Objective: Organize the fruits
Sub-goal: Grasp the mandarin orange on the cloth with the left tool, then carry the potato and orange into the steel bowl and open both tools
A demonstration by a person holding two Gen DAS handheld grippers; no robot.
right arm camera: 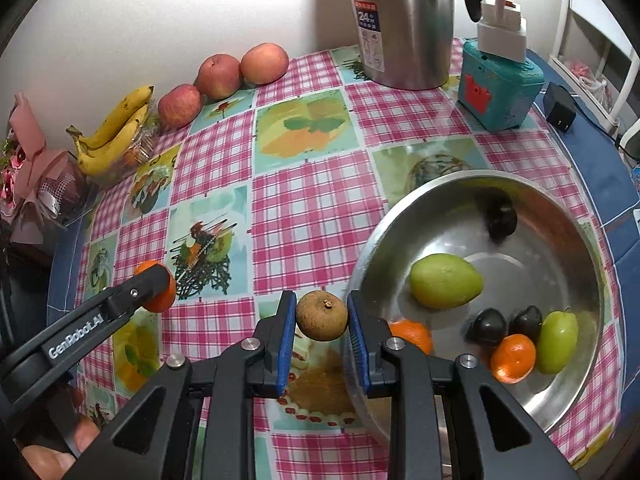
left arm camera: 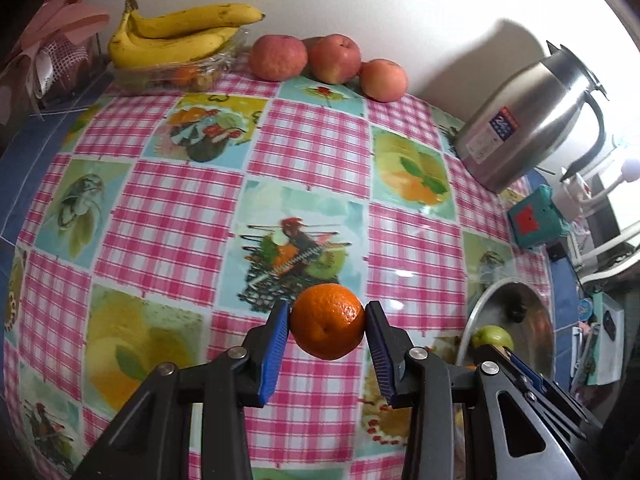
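left gripper [left arm camera: 327,330]: i have it clamped on a small orange mandarin [left arm camera: 327,322], blue pads pressing both sides, the fruit lifted clear of the tablecloth [left arm camera: 312,136].
right gripper [right arm camera: 322,318]: i have it closed on a round brown fruit [right arm camera: 322,316] with a short stem, held just beside the near-left rim of the steel bowl [right arm camera: 560,392].
bowl contents: two green fruits [right arm camera: 445,281], two more mandarins [right arm camera: 513,358], and dark fruits [right arm camera: 489,326] near the front, one more dark fruit toward the far wall.
gripper spacing: from the right wrist view, my left gripper sits off to the left, well apart from the bowl, mandarin showing at its tip.
far edge: three apples [left arm camera: 278,57] in a row against the wall, bananas [left arm camera: 176,36] on a clear plastic tray beside them.
other things: steel kettle [right arm camera: 404,24] and a teal box [right arm camera: 500,92] at the back right, pink bouquet [right arm camera: 36,168] at the left edge.
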